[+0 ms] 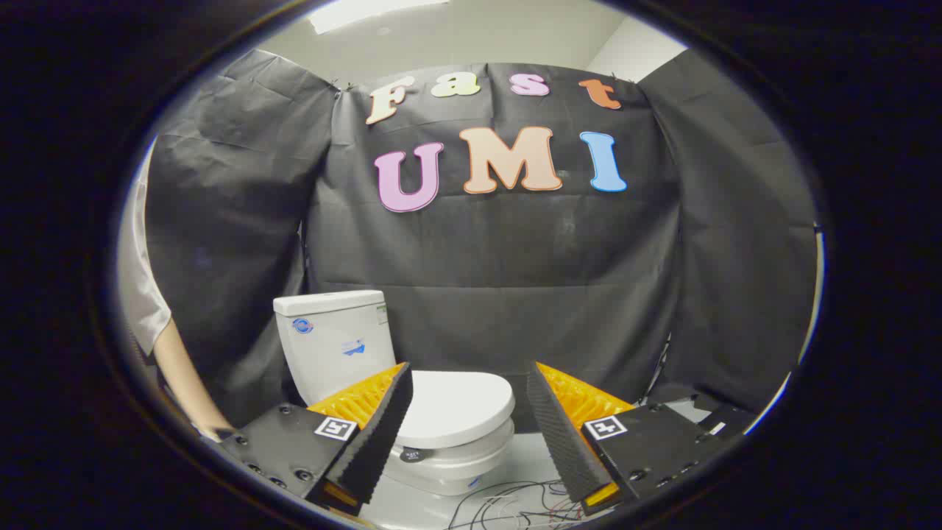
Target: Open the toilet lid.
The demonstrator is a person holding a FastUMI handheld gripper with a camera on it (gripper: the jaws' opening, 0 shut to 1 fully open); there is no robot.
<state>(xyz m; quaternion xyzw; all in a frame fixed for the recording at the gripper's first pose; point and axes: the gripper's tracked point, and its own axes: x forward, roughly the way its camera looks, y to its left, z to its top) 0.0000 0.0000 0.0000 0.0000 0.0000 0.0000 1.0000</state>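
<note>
Gripper [468,383] fingers spread wide — closed toilet lid [460,405] just beyond, untouched.

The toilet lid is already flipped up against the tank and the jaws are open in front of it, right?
Not quite. The gripper view shows the toilet lid lying flat and closed over the bowl, not flipped up against the tank. The rest holds: the gripper has its jaws open, set wide apart in front of the toilet, touching nothing.
</note>
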